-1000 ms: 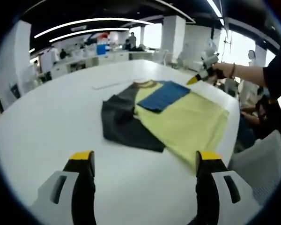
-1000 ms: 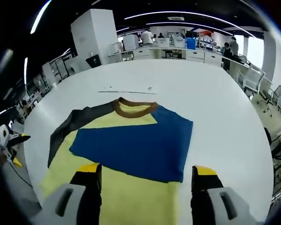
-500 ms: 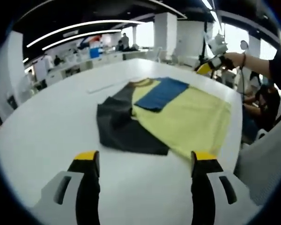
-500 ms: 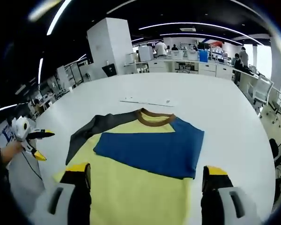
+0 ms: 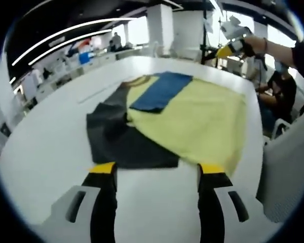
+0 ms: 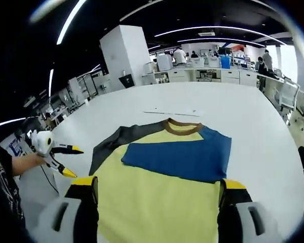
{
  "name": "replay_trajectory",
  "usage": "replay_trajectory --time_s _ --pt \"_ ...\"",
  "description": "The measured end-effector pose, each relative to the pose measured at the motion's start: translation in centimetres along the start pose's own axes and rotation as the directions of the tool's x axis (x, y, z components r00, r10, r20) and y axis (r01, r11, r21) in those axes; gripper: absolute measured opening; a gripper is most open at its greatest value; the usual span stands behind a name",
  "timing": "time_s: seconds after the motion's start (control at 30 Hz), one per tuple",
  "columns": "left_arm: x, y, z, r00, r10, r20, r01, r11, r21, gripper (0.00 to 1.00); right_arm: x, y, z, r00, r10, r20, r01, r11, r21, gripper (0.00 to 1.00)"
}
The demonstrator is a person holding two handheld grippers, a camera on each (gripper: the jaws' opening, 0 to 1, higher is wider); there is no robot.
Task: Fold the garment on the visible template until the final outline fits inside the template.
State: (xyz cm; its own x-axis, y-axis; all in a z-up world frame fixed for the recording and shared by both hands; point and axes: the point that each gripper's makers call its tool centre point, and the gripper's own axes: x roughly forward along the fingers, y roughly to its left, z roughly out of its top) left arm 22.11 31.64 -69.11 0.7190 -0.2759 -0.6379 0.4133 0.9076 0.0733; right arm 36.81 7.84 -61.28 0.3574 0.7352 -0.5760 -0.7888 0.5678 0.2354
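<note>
Over the past second I have brought the left gripper in closer to the garment, so the dark sleeve now lies just ahead of my yellow fingertips, while the right gripper has drawn back and the shirt sits farther up its view than before. In the left gripper view my jaws stand wide apart over the white table, holding nothing, their tips just short of the sleeve's near edge. In the right gripper view the jaws are likewise spread and empty, hovering above the yellow body of the garment near its hem.

The garment lies flat on the table: a yellow shirt with a brown collar, its blue sleeve folded across the chest, and the dark grey sleeve spread out to the side, not yet folded in. A thin pale strip lies on the table beyond the collar, apart from the shirt.

The left gripper shows at the left of the right gripper view, held in a hand off the table's edge; the right gripper shows at the upper right of the left gripper view, beyond the far side of the shirt. Desks and people fill the office behind.
</note>
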Motion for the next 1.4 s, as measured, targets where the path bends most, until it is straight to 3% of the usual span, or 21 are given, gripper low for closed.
replay_trajectory --time_s 0.23,0.47,0.73,0.9,1.07,1.2,1.27,1.4 --pt "1.1 0.2 -0.2 1.0 0.004 0.002 -0.004 1.0 0.021 0.52 -1.0 0.4 -1.1 1.0 -0.005 0.004 0.005 0.999 0.041 0.99" --pt "2.2 -0.1 -0.2 1.0 -0.031 -0.005 0.031 0.998 0.051 0.45 -1.6 0.3 -1.7 1.0 -0.015 -0.003 0.015 0.998 0.057 0.99" --pt "3.1 -0.5 -0.7 0.998 -0.033 -0.053 0.043 0.979 0.202 0.37 -1.8 1.4 -1.8 1.0 0.009 -0.011 -0.008 0.999 0.047 0.99" --pt "3.4 -0.8 -0.9 0.996 -0.05 -0.07 0.063 0.976 0.208 0.33 -1.9 1.7 -1.3 1.0 0.012 0.007 -0.012 0.999 0.033 0.99" --pt "3.7 -1.3 -0.8 0.993 -0.106 -0.06 0.116 0.971 0.208 0.26 -1.5 1.6 -1.7 1.0 -0.001 -0.006 0.001 1.0 0.029 0.98" --pt "3.7 -2.6 -1.2 0.976 -0.198 -0.09 0.209 0.969 0.136 0.11 -1.5 1.6 -2.0 1.0 -0.006 -0.016 0.006 1.0 0.018 0.97" --pt "3.8 -2.2 -1.1 0.98 -0.184 -0.082 0.193 0.973 0.123 0.1 -1.5 1.6 -1.9 1.0 -0.009 -0.012 0.01 1.0 0.021 0.97" --pt "3.8 -2.1 -1.1 0.978 -0.201 -0.055 0.201 0.98 -0.001 0.1 -1.7 1.4 -1.8 1.0 -0.014 -0.007 0.014 0.999 0.029 0.96"
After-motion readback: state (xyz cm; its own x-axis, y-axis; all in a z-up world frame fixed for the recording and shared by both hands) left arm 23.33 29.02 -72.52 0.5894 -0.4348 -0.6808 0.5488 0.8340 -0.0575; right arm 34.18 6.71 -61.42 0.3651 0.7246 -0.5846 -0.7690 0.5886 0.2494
